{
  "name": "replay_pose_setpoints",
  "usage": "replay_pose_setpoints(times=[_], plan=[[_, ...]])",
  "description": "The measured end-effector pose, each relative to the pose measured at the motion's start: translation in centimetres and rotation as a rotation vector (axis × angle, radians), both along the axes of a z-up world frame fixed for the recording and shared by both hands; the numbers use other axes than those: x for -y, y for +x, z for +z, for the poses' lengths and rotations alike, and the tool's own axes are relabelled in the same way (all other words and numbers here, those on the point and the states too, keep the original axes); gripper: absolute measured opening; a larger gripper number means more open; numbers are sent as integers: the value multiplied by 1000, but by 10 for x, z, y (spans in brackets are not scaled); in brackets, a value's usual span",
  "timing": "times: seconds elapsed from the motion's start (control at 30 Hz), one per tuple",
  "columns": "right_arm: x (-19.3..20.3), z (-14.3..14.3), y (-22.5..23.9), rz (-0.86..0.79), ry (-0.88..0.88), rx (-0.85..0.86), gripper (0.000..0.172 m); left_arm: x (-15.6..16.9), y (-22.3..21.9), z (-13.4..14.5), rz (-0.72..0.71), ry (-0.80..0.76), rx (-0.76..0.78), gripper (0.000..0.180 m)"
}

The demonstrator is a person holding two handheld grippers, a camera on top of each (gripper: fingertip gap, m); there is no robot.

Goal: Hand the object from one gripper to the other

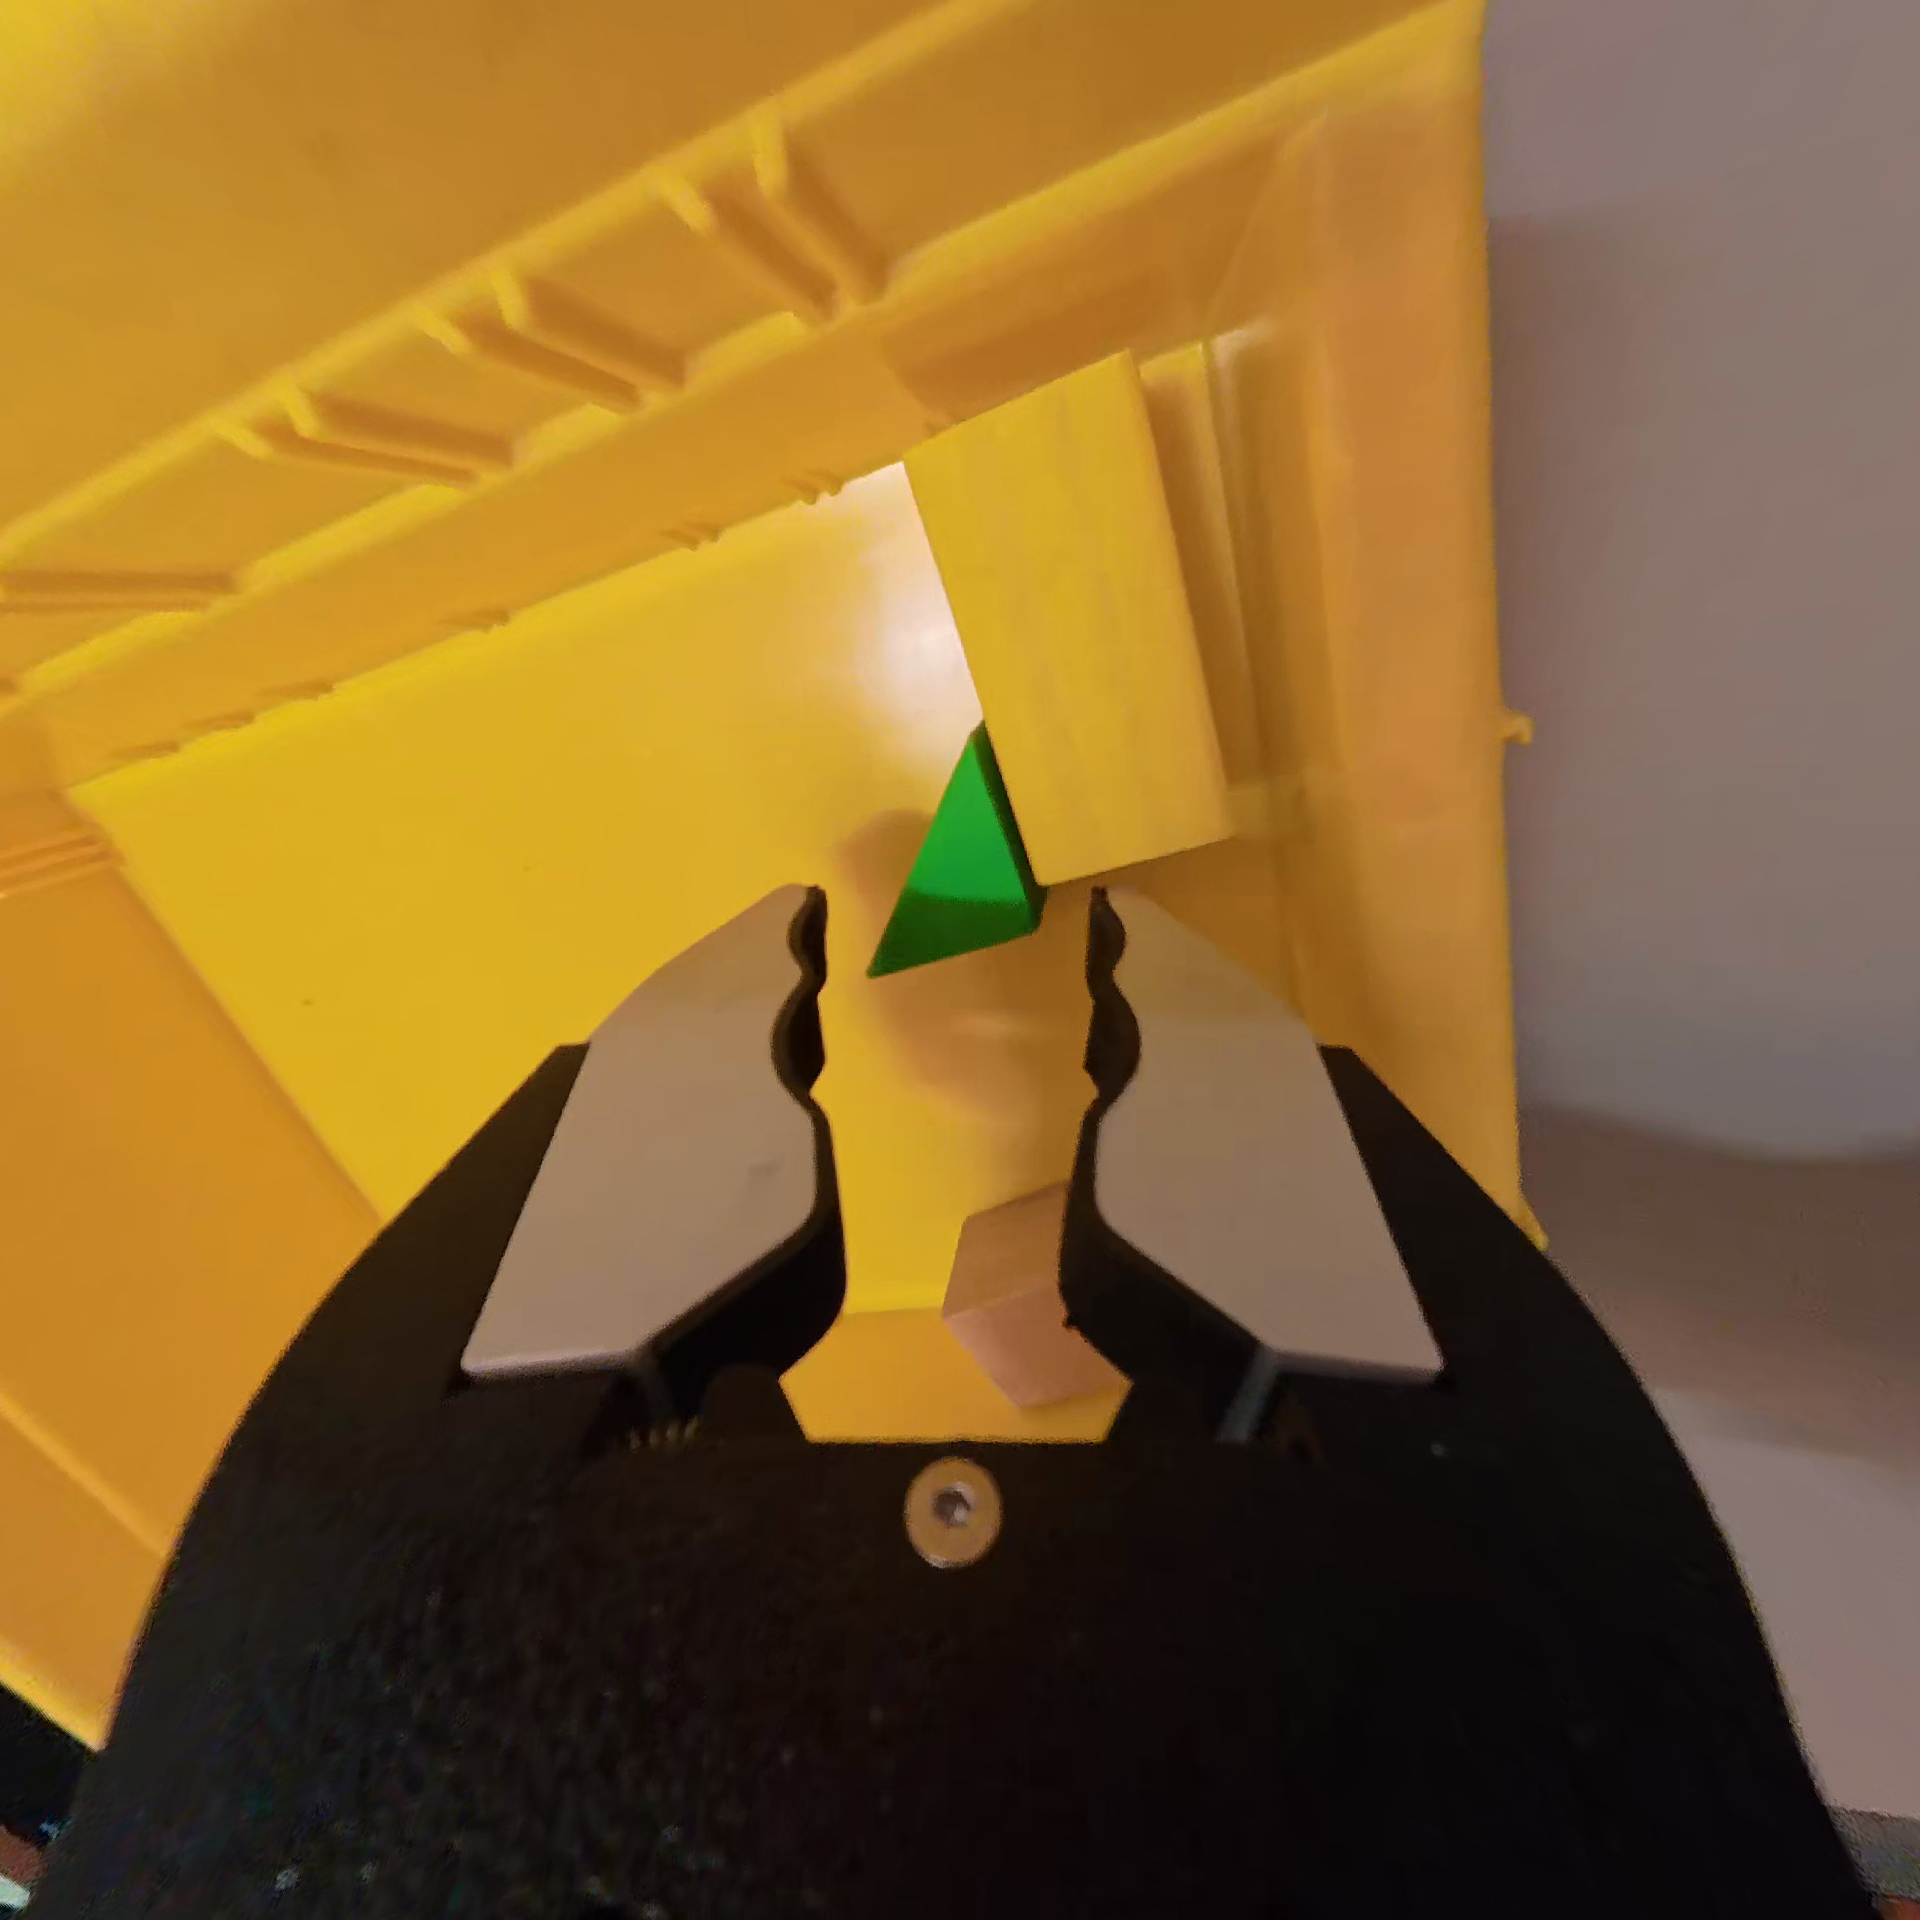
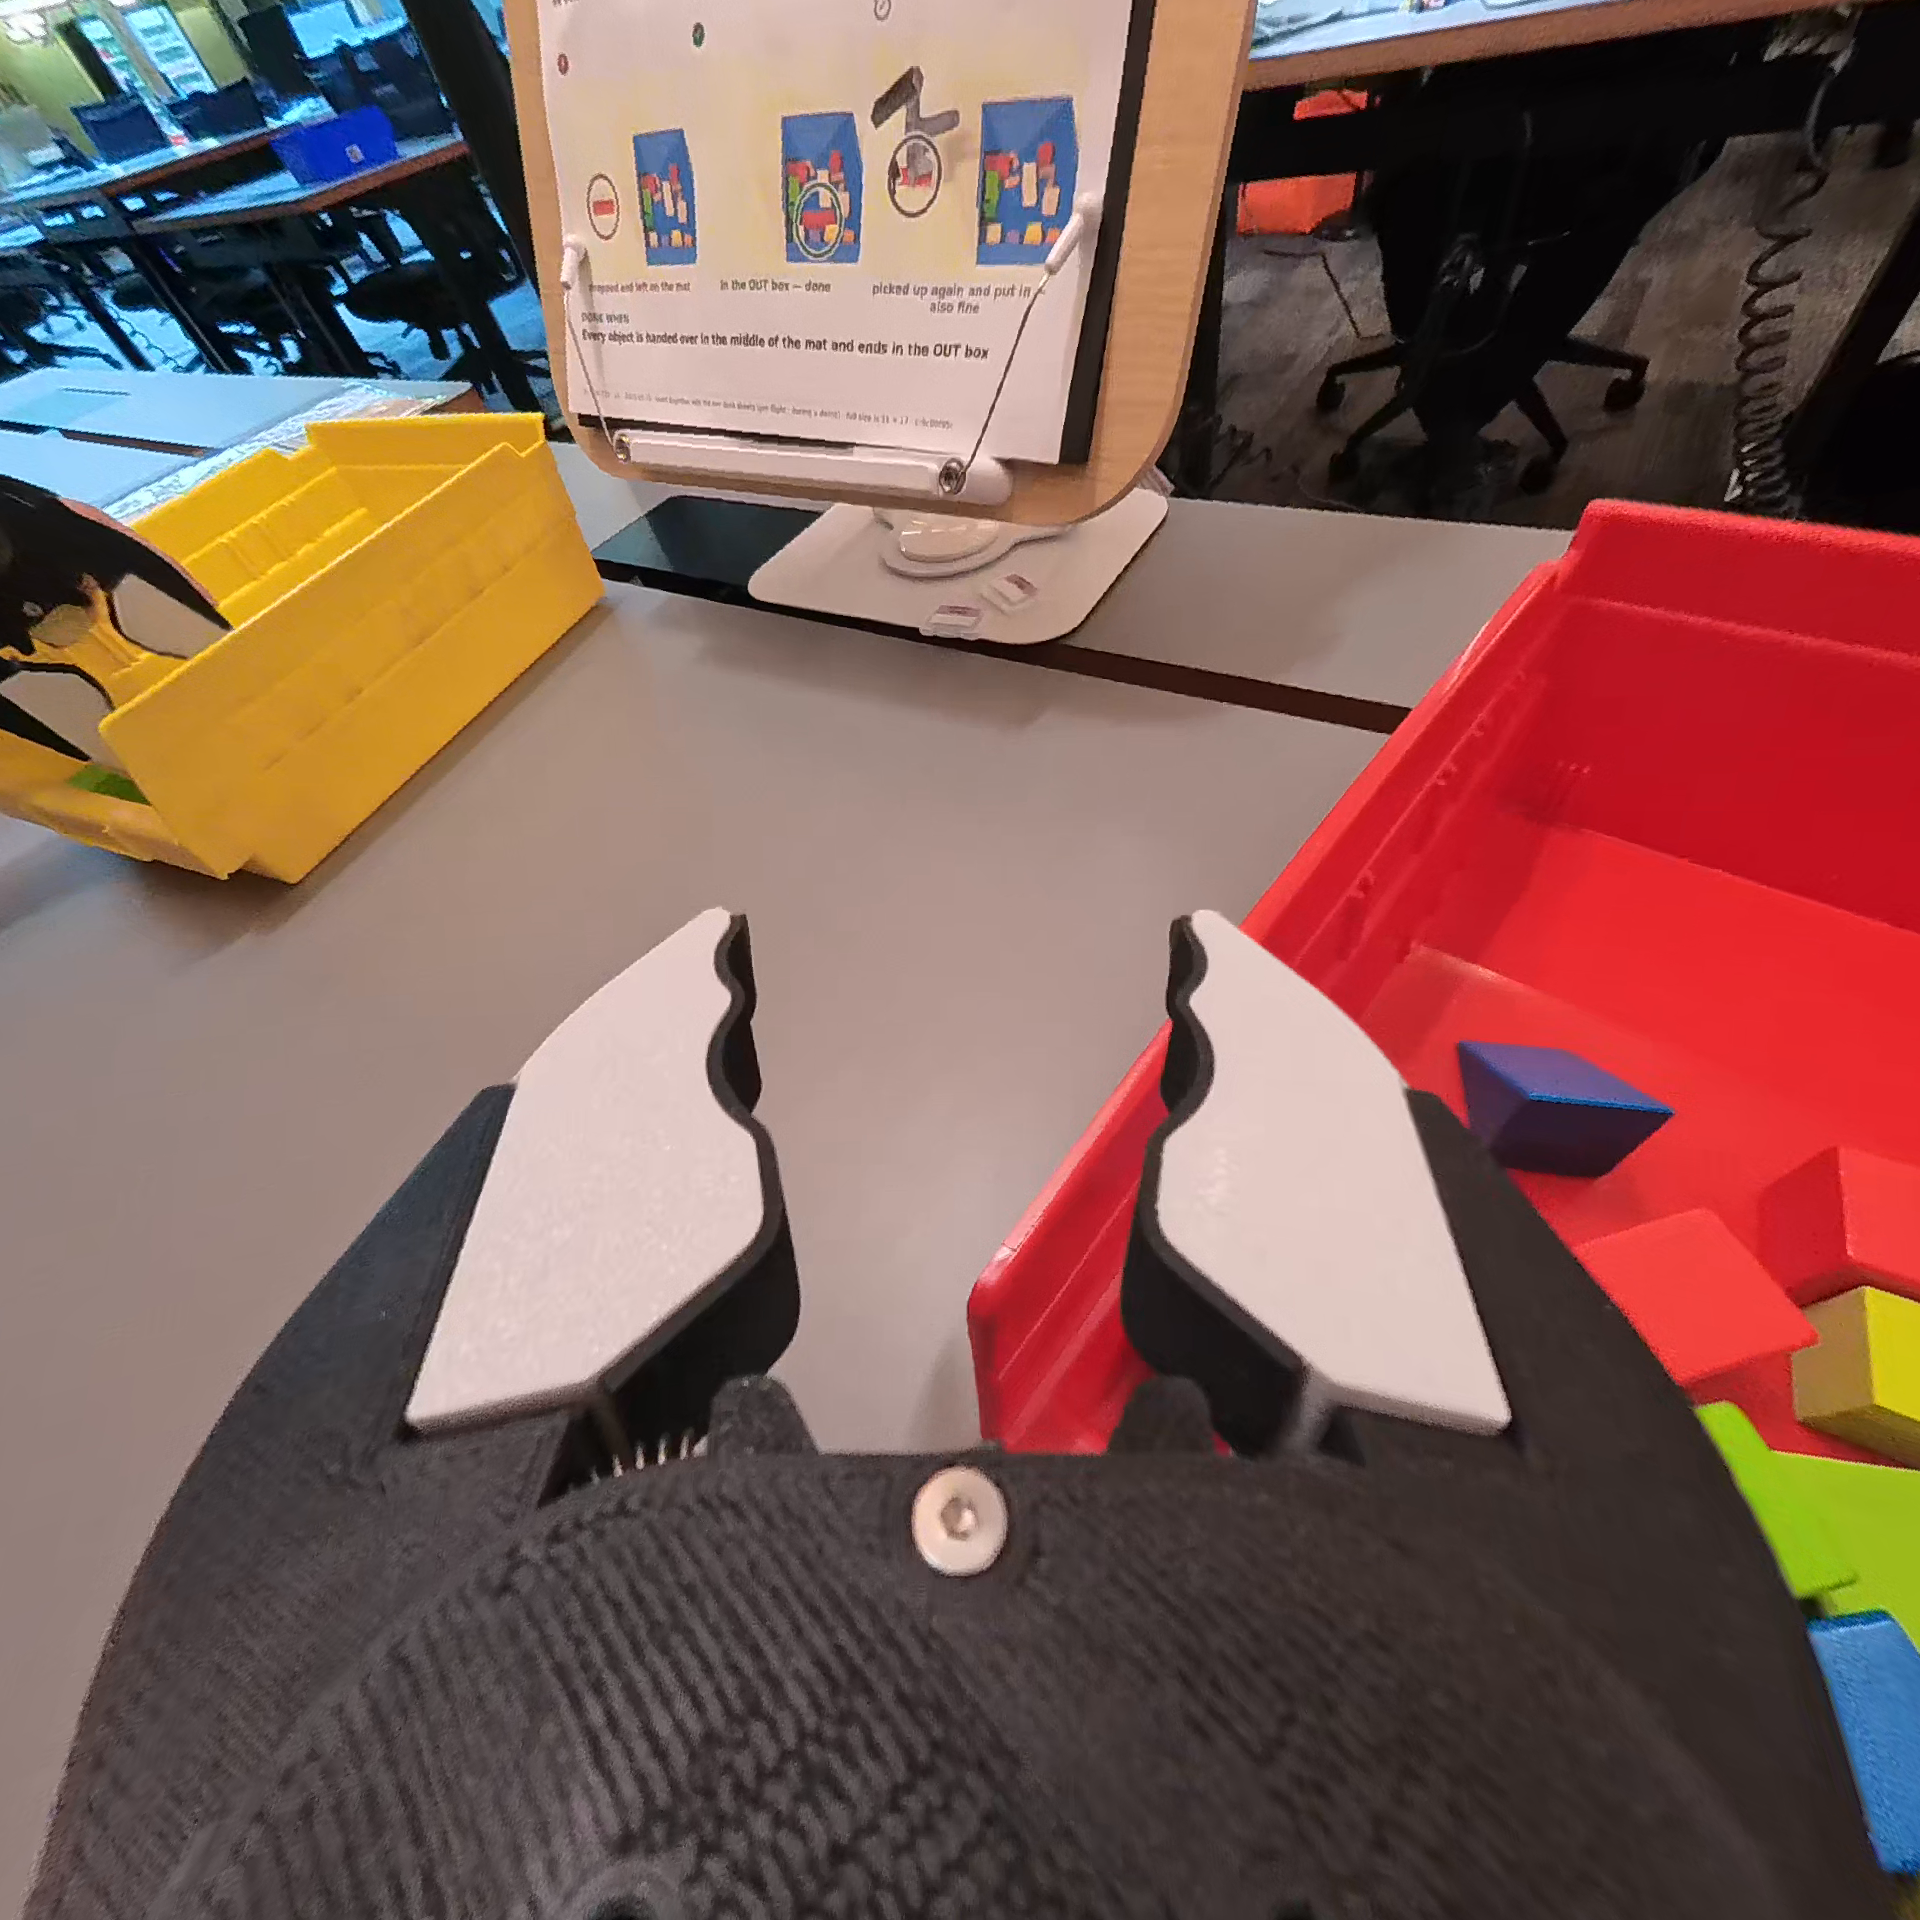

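Both grippers open, holding nothing.
Left gripper (image 1: 956, 904) reaches into yellow bin (image 1: 468, 831), green wedge (image 1: 961, 873) just ahead; right gripper (image 2: 956, 935) hovers beside red bin (image 2: 1662, 727).

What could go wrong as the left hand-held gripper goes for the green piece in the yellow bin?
1. The green triangular wooden block leans against a yellow rectangular wooden block; closing the open left hand-held gripper may catch both.
2. A small tan wooden block beside the right finger could get nudged.
3. The yellow plastic bin wall is close, crowding the approach.
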State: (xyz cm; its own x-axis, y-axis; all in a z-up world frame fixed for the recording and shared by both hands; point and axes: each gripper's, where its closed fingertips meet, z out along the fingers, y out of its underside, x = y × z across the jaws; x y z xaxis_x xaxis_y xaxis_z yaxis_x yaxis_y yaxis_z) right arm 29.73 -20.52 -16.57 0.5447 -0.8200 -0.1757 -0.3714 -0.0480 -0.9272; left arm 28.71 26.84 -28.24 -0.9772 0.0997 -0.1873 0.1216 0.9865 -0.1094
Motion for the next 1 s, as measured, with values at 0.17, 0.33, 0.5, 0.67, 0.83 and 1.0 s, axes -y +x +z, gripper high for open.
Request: replay_pose_setpoints(times=[0.17, 0.33, 0.5, 0.67, 0.83, 1.0], plan=[[-3, 1, -1, 5, -8, 3, 77, -1, -2, -6, -23, 12, 15, 26], [-8, 6, -4, 22, 11, 12, 77, -13, 9, 14, 147, -18, 118, 24], [-27, 25, -14, 77, 35, 62, 76, 10, 0, 75, 389, -378, 153, 24], [-79, 50, -41, 262, 109, 107, 75, 96, -48, 140, 424, -834, 65, 24], [-148, 77, -91, 556, 200, 168, 74, 189, -102, 170, 298, -1090, 29, 24], [-190, 88, -134, 763, 234, 211, 71, 247, -128, 179, 196, -1178, 54, 24]])
